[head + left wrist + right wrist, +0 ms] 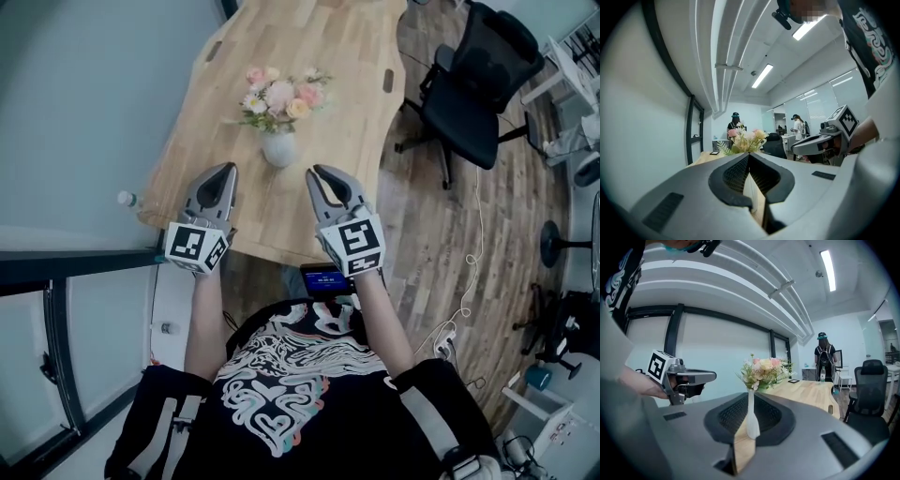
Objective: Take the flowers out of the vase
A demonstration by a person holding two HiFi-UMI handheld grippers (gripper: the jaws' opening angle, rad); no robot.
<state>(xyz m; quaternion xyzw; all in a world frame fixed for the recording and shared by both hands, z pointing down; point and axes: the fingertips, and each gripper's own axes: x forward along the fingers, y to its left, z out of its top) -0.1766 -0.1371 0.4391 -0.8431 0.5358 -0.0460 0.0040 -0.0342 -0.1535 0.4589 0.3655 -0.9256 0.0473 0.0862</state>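
A bouquet of pink, white and yellow flowers (278, 97) stands in a small white vase (278, 149) near the middle of the wooden table (328, 56). My left gripper (228, 170) hangs just short of the vase on its near left, jaws shut and empty. On the near right my right gripper (315, 174) is also shut and empty. Neither touches the vase. In the right gripper view the vase (752, 420) and flowers (765, 370) show straight ahead over the shut jaws, with the left gripper (689, 379) off to the left. The left gripper view shows the flowers (746, 139) ahead.
A black office chair (478, 94) stands right of the table. A small bottle (127, 198) sits at the table's left corner by the wall. A dark device (326, 278) is at the person's waist. Cables (469, 272) trail on the wood floor. People stand far off (824, 359).
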